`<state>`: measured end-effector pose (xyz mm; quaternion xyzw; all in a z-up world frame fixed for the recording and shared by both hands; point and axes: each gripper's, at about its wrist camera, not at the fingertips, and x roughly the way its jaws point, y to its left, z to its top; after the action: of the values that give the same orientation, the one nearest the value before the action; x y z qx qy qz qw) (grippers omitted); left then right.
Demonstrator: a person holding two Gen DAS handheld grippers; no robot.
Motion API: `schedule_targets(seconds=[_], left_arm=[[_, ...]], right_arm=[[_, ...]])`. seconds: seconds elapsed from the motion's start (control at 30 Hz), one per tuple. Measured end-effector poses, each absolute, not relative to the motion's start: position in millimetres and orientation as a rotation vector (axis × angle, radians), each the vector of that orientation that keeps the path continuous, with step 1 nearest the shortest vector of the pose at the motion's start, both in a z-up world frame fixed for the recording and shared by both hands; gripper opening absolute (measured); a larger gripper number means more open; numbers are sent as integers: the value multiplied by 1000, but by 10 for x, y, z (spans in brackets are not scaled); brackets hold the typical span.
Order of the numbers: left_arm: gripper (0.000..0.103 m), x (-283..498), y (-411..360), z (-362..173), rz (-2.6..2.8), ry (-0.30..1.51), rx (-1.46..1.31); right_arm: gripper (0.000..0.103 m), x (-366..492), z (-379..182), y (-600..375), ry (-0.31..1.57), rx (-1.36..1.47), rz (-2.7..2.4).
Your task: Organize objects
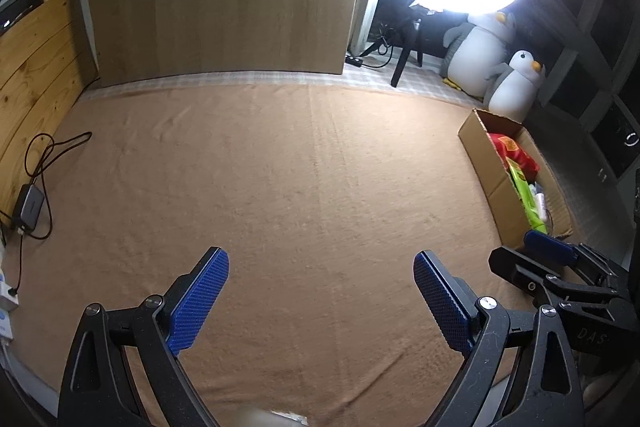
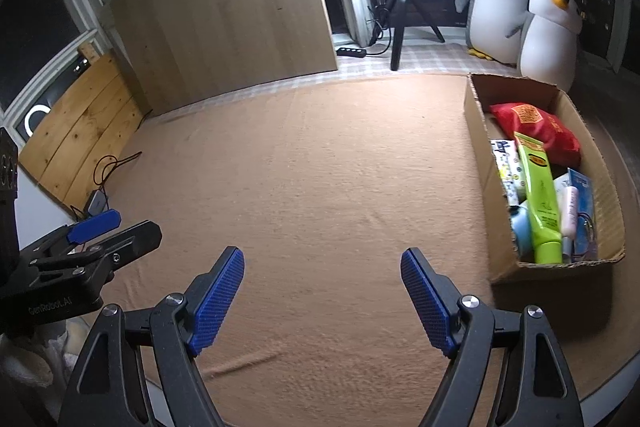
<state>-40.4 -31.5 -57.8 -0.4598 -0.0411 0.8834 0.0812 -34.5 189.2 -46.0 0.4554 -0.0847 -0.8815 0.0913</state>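
We hold the left gripper and right gripper released and empty over the blanket, since everything seems packed in the box.

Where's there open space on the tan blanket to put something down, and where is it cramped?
The tan blanket lies bare from the wooden board down to both open grippers, left and right. Its left edge holds a charger and cables. The cardboard box on the right is packed: red bag, green tube.

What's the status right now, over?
Left gripper open, empty. Right gripper open, empty. Items sit in cardboard box. Nothing blocking.
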Motion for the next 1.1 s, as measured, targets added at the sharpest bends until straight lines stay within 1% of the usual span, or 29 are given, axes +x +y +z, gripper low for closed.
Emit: schedule_targets(seconds=[1.1], left_arm=[[96, -526, -358, -673, 2657, -84, -1404]], right_arm=[[78, -407, -358, 1838, -57, 1324, -2818]])
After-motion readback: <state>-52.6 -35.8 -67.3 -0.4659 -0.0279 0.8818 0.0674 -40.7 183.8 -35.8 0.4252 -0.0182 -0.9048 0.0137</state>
